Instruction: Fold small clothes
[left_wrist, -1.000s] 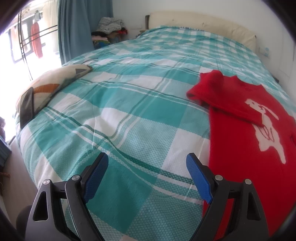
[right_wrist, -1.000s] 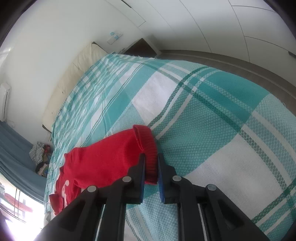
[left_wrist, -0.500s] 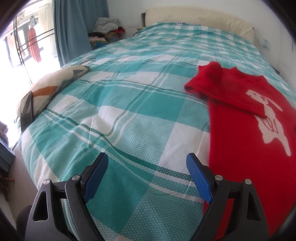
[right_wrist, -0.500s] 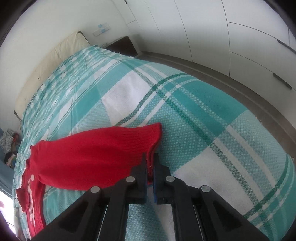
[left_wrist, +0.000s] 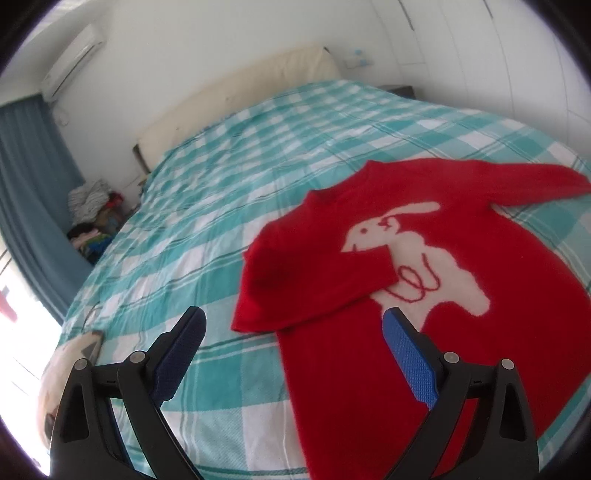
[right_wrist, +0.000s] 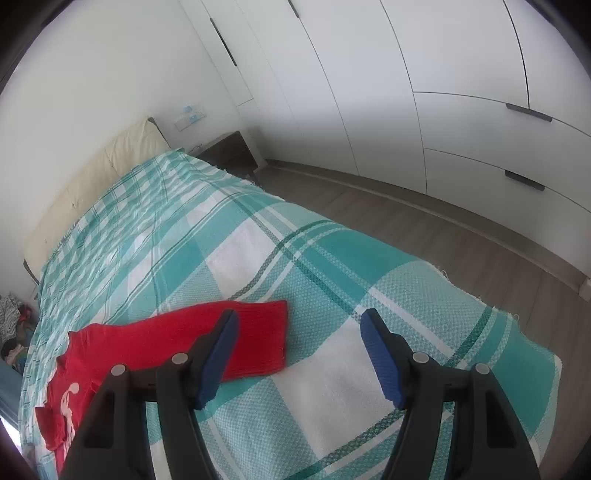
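One red sweater (left_wrist: 424, 266) (rabbit motif) on one bed (left_wrist: 240, 177); two tongs, left (left_wrist: 295, 354) and right (right_wrist: 299, 354), opening, empty.

No writing to read anywhere I look.
The red sweater (left_wrist: 424, 295) in front of my tongs bears only a white rabbit figure (left_wrist: 417, 254) with a red scribble on it, a picture and not letters; the wall plate (right_wrist: 190, 118) by the bed is too small to read.
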